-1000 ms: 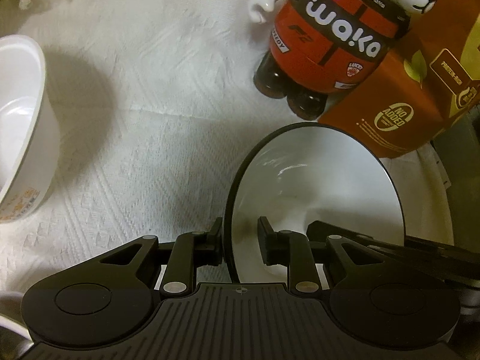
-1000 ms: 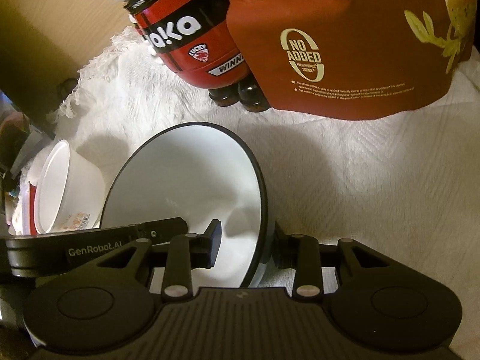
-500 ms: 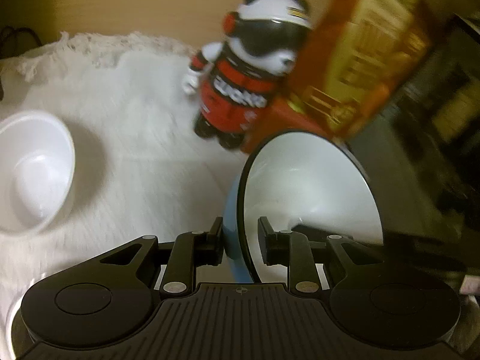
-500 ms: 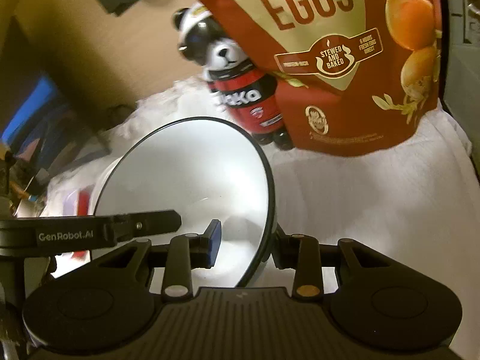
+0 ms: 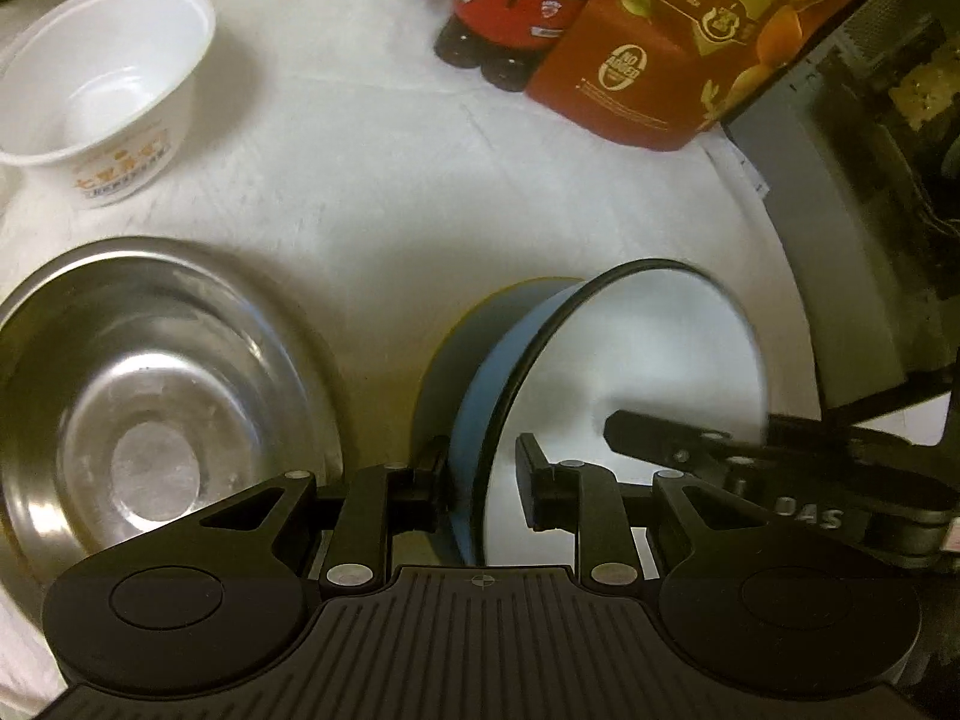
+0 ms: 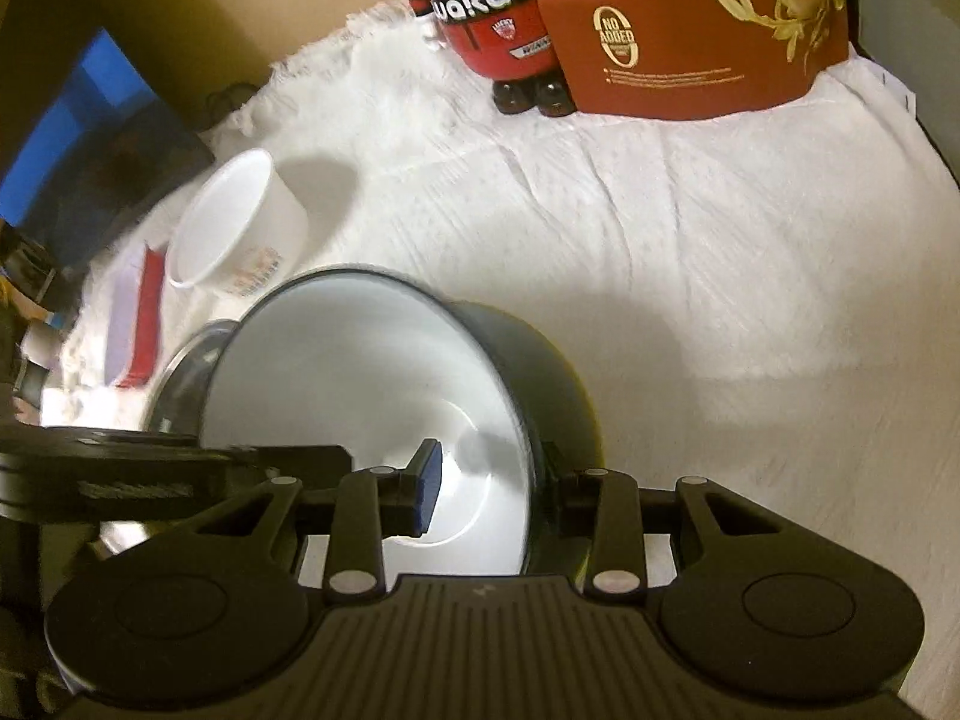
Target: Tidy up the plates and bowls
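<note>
Gripping opposite rims, your left gripper [image 5: 483, 477] and right gripper [image 6: 489, 495] both clench the blue, white-lined enamel bowl [image 5: 624, 396], carried above the white cloth [image 5: 384, 180]. Your shiny steel dish [image 5: 150, 396] lies just left, nearer your left hand.

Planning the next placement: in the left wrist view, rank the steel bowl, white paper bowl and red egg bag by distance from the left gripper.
1. Steel bowl, just left of the left gripper.
2. White paper bowl, far left.
3. Red egg bag, far right, at the back.
</note>
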The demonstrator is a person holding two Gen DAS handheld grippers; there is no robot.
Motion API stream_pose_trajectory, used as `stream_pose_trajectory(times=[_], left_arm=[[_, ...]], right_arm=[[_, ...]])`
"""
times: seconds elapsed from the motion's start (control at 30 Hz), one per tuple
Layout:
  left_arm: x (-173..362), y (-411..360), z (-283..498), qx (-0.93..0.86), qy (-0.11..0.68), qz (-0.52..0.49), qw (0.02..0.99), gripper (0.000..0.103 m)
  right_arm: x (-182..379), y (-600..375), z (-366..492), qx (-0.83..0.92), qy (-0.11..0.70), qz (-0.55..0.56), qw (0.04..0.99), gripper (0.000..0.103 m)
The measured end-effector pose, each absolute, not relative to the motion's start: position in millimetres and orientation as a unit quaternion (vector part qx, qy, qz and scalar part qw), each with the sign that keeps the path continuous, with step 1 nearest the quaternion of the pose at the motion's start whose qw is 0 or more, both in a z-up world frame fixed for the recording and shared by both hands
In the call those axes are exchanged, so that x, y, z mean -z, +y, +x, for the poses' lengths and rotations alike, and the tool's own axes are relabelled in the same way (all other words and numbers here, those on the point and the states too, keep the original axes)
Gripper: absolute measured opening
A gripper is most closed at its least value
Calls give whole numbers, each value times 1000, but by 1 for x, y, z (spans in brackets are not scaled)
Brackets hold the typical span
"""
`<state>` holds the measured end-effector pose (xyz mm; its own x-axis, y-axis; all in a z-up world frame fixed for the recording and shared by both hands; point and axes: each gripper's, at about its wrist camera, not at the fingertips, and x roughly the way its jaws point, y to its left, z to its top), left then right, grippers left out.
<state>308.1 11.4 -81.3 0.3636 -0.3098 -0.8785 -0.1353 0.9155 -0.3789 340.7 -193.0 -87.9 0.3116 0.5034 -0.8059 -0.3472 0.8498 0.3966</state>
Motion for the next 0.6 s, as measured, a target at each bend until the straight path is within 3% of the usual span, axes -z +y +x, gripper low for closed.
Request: stream_pose_trajectory(times=[0.6], left_arm=[[66, 22, 297, 40, 551, -204, 808, 21]], right_arm=[[81, -192, 344, -260, 517, 68, 813, 38]])
